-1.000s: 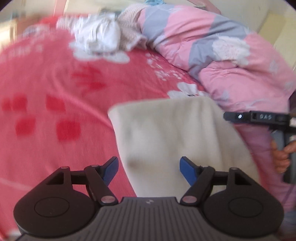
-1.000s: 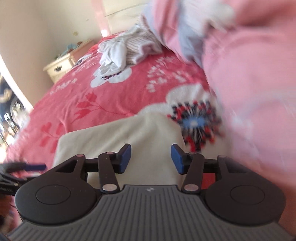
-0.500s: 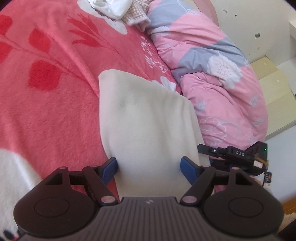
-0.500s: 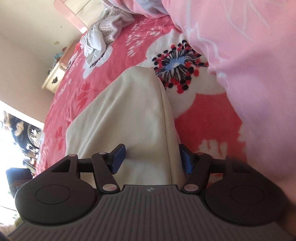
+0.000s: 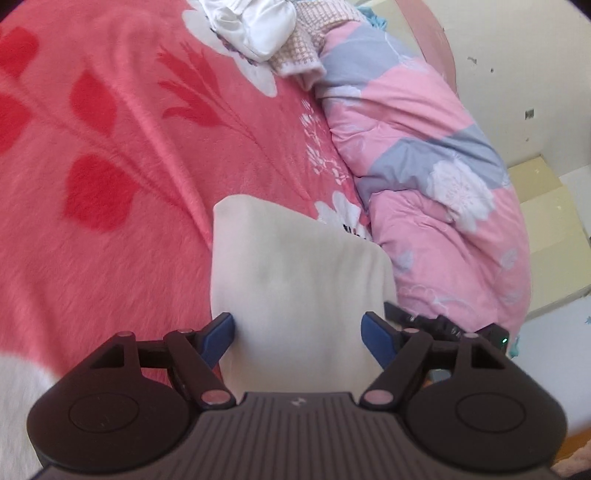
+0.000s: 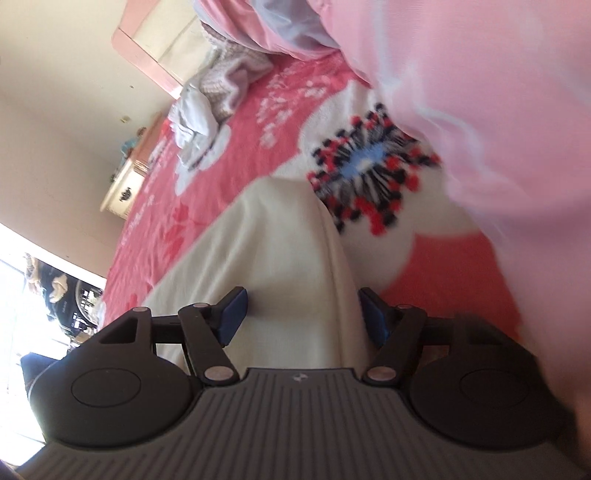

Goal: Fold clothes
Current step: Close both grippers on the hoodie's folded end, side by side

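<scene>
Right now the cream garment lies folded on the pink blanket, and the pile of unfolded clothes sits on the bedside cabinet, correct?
Not quite. The cream garment does lie folded on the pink blanket, but the pile of unfolded clothes sits on the blanket too, at its far end beside the quilt, not on the cabinet. The left wrist view shows it.

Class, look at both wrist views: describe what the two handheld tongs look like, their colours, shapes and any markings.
The left tongs and right tongs look alike: a grey ribbed body bearing a small logo, two round black housings, black linkage arms with silver pivot pins, and blue pads at the tips. No cable or sleeve is visible.
</scene>
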`<move>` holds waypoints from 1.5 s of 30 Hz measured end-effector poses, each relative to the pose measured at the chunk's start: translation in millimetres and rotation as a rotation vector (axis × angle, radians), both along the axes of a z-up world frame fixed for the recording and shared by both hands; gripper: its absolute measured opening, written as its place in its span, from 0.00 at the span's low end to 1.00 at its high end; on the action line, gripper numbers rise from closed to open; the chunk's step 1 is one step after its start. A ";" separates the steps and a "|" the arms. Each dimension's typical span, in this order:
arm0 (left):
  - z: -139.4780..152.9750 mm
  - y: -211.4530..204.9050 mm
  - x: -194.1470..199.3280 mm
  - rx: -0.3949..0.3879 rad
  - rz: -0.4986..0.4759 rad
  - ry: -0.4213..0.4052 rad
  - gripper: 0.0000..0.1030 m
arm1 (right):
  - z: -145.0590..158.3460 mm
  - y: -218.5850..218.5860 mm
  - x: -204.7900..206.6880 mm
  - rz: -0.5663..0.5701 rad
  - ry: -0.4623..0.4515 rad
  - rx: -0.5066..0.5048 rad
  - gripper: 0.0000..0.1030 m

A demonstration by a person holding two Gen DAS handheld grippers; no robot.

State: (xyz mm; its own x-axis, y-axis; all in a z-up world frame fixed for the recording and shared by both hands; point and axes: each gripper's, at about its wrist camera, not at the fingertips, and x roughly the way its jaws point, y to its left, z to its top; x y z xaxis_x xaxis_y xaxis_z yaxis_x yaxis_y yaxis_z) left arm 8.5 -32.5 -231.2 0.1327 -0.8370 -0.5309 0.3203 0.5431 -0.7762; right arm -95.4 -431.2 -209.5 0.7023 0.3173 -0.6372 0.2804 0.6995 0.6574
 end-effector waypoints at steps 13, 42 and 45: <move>-14.2 20.5 -23.5 -0.038 -0.092 0.051 0.77 | -7.0 3.9 -5.4 0.135 0.013 0.107 0.71; -9.5 -11.1 -34.5 -0.007 -0.035 0.083 0.73 | -10.8 13.5 5.1 0.213 0.032 0.195 0.64; 4.2 -13.5 -42.8 0.024 -0.046 0.020 0.64 | -2.8 17.1 2.0 0.207 0.036 0.141 0.49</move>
State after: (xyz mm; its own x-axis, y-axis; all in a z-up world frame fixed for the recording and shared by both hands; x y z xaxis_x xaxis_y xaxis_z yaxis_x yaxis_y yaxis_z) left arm -34.2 -46.0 -226.9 0.0839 -0.8289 -0.5530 0.3300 0.5468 -0.7695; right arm -93.4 -414.1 -212.3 0.5907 0.5398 -0.5997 0.1657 0.6463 0.7449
